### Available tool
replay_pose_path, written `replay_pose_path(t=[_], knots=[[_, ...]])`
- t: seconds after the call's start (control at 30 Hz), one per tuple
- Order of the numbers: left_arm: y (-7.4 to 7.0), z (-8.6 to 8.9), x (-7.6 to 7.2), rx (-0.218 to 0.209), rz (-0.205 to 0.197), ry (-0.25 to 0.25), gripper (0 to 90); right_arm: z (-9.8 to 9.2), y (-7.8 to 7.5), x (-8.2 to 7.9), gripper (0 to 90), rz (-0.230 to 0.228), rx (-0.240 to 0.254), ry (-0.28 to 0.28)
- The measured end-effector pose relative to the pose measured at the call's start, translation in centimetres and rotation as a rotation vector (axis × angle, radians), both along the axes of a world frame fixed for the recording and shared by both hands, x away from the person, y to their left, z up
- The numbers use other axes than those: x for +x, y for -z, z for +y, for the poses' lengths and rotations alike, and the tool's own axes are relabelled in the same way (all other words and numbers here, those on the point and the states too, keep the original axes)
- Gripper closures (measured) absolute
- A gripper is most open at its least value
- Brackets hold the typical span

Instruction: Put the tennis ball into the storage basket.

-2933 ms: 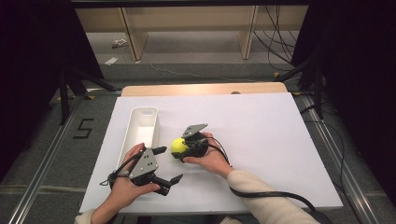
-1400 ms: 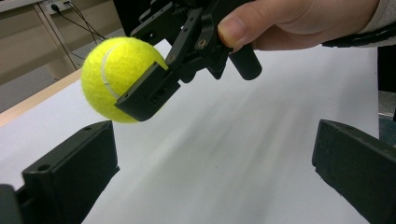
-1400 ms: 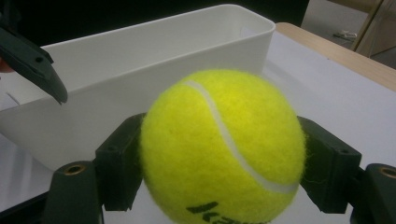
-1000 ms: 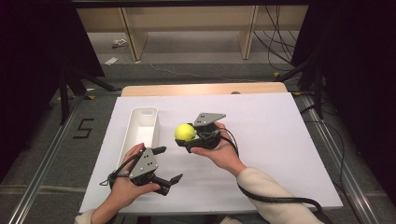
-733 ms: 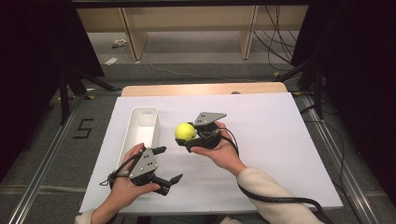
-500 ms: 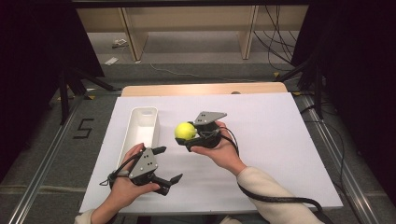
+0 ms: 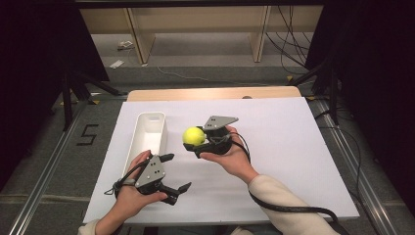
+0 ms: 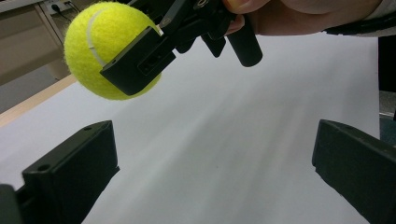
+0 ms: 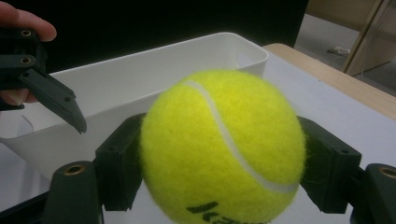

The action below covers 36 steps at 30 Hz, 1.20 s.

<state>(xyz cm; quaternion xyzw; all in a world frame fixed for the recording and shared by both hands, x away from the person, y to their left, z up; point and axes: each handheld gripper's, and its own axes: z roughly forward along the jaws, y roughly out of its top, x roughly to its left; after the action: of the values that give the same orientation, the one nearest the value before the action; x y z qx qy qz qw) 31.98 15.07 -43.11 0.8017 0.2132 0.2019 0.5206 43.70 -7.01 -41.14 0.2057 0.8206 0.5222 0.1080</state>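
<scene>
Ball: fuzzy yellow-green tennis ball (image 7: 194, 135), clamped between the two black jaws of the right gripper (image 7: 197, 142), carried clear above the white table sheet (image 7: 274, 161), just right of the long white plastic bin (image 7: 147, 138). In the right gripper view the jaws press opposite flanks of the ball (image 9: 223, 148) near its widest line; the bin (image 9: 116, 93) lies beyond it.

Risk, judged: round felt surface on flat pads; a tilt or slackened squeeze could let it roll out, bounce on the sheet and run off the table. A low crossing could knock the bin's right wall.

Left gripper (image 7: 176, 172): jaws spread wide, holding nothing, resting near the table's near edge below the bin's near end; crowding likely if both meet there.

Room: bin interior looks unoccupied; broad bare sheet to the right and far; wooden table edge (image 7: 215, 93) beyond.
</scene>
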Motion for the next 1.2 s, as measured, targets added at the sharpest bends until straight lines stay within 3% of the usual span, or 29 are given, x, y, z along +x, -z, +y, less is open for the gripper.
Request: replay_pose_path(t=[1.2], knots=[[0.03,-0.11,-0.02,0.0,0.001,0.004,0.0,0.58,-0.91,0.19,26.2,-0.014,0.018,0.001]])
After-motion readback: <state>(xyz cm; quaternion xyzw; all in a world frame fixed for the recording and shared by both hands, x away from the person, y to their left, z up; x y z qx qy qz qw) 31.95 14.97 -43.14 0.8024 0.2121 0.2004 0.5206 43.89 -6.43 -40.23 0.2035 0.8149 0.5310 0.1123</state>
